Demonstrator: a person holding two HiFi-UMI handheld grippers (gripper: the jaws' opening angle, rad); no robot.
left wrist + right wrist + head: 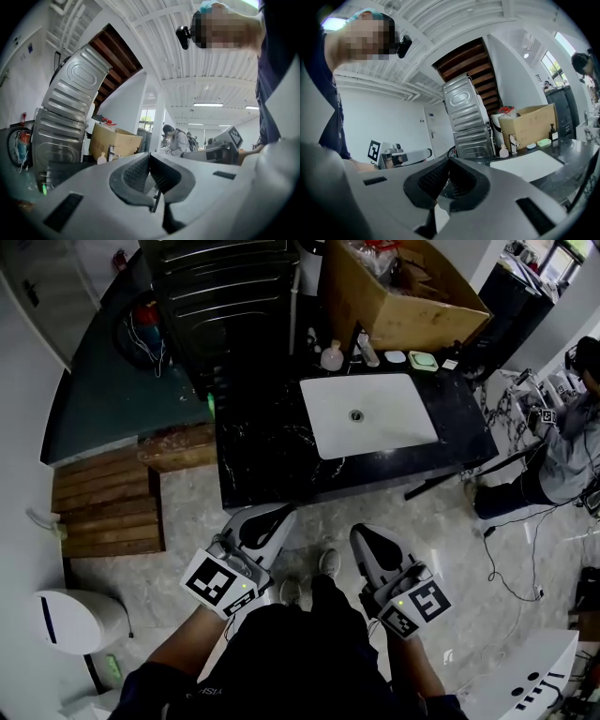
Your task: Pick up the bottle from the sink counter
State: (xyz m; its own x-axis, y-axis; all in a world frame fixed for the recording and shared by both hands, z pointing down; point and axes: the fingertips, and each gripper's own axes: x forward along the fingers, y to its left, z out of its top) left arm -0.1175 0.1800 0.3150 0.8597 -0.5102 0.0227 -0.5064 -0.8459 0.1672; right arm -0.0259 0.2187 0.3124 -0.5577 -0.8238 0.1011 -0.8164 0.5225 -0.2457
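Note:
A small round whitish bottle stands at the back of the black sink counter, beside the faucet and behind the white basin. It also shows in the left gripper view as the whitish bottle and in the right gripper view as the bottle. A dark pump bottle stands at the counter's back right. My left gripper and right gripper hang side by side in front of the counter, well short of it. Both are shut with nothing between the jaws.
A large cardboard box sits behind the basin, with a green soap dish in front of it. Stacked metal appliances rise at the back left. Wooden steps and a white bin are at the left. A person crouches at the right.

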